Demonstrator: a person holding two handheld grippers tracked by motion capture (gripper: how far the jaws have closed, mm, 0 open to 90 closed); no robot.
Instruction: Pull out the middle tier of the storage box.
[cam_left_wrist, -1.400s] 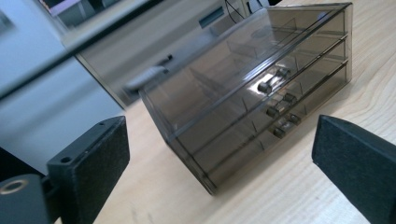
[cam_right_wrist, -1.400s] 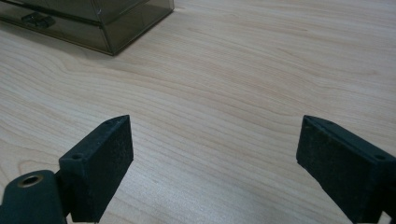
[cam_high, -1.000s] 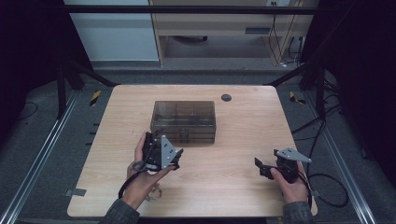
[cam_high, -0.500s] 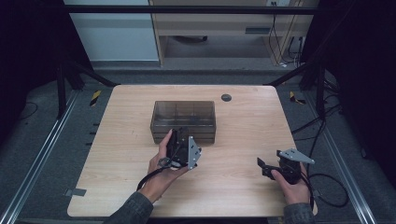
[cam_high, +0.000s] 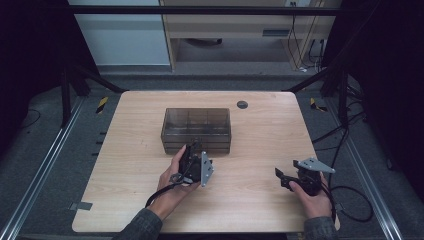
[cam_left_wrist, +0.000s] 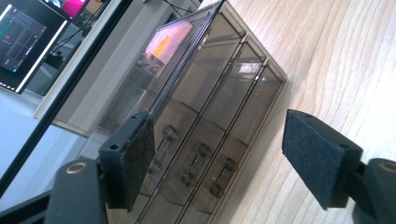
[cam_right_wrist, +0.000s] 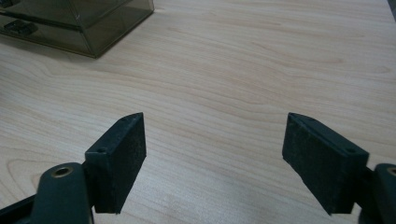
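Note:
A smoky see-through drawer box (cam_high: 196, 129) stands at the middle of the wooden table (cam_high: 130, 165). In the left gripper view its front (cam_left_wrist: 219, 107) is close ahead, with three small drawer handles (cam_left_wrist: 196, 163) side by side. My left gripper (cam_high: 193, 149) is rolled on its side and points at the box front; its jaws (cam_left_wrist: 217, 158) have just been closing, stand open, and the pads touch nothing. My right gripper (cam_high: 280, 176) hovers low over bare wood at the front right. Its jaws (cam_right_wrist: 215, 158) have also been closing and are open with nothing between them.
A dark round grommet (cam_high: 242, 104) sits in the table behind the box. The right gripper's cable (cam_high: 352, 202) loops off the table's right edge. Black frame posts (cam_high: 65, 95) and a wooden shelf unit (cam_high: 240, 35) stand beyond the far edge.
My left hand has carried its gripper forward and to the right, from the table's front left up to the drawer box's front. The right gripper has stayed where it was.

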